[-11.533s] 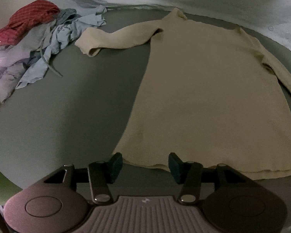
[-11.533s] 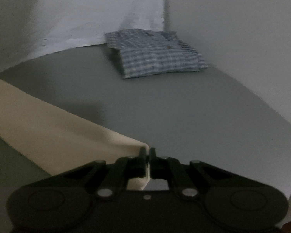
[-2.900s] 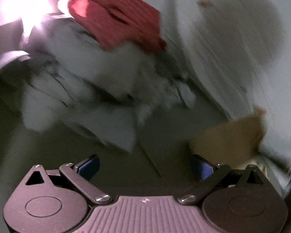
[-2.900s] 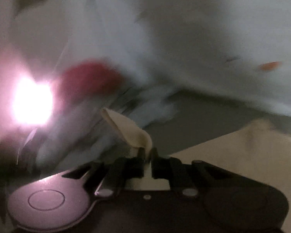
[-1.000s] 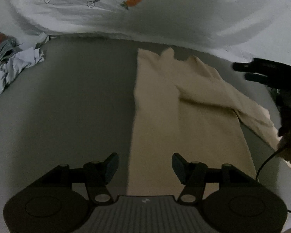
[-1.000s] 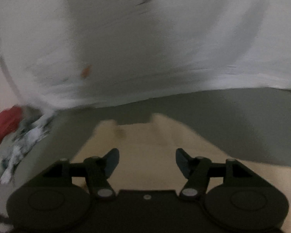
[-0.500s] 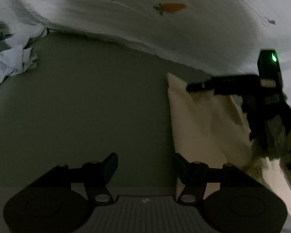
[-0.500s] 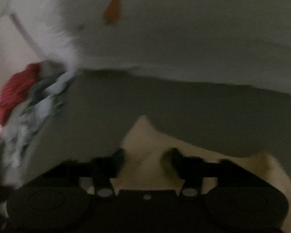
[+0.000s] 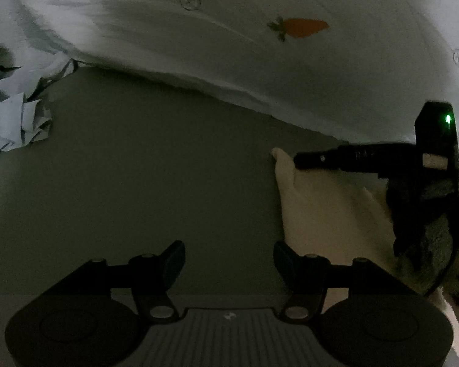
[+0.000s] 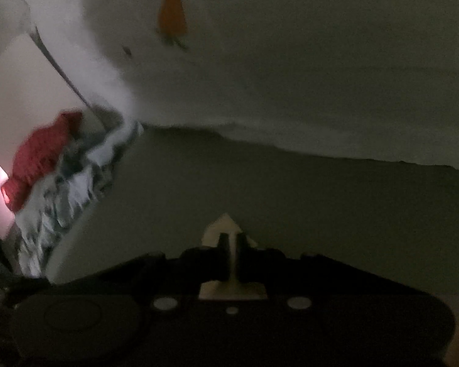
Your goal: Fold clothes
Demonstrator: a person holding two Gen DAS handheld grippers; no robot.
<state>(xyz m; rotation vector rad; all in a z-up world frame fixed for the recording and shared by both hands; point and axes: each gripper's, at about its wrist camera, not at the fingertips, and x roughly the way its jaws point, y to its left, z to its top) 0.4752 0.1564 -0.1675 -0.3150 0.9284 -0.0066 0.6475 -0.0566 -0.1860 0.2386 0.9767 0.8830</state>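
Note:
The cream sweater [image 9: 318, 202] lies on the grey bed surface at the right of the left wrist view, partly folded. My right gripper [image 9: 296, 162] reaches in from the right there and is shut on the sweater's far corner. In the right wrist view that gripper [image 10: 232, 238] pinches a pale tip of the sweater [image 10: 225, 223], which pokes out beyond its closed fingers. My left gripper [image 9: 228, 255] hovers open over the bare grey surface, just left of the sweater's near edge, with nothing between its fingers [image 9: 174, 257].
A white sheet with a carrot print [image 9: 303, 27] rises behind the bed. A pile of loose clothes, pale blue [image 9: 12, 122] and red [image 10: 42, 156], sits at the far left. A furry sleeve [image 9: 437, 244] holds the right gripper.
The right gripper dropped onto the sweater's far corner and shut on it. The left gripper slid left, so the sweater now sits at the right of its view.

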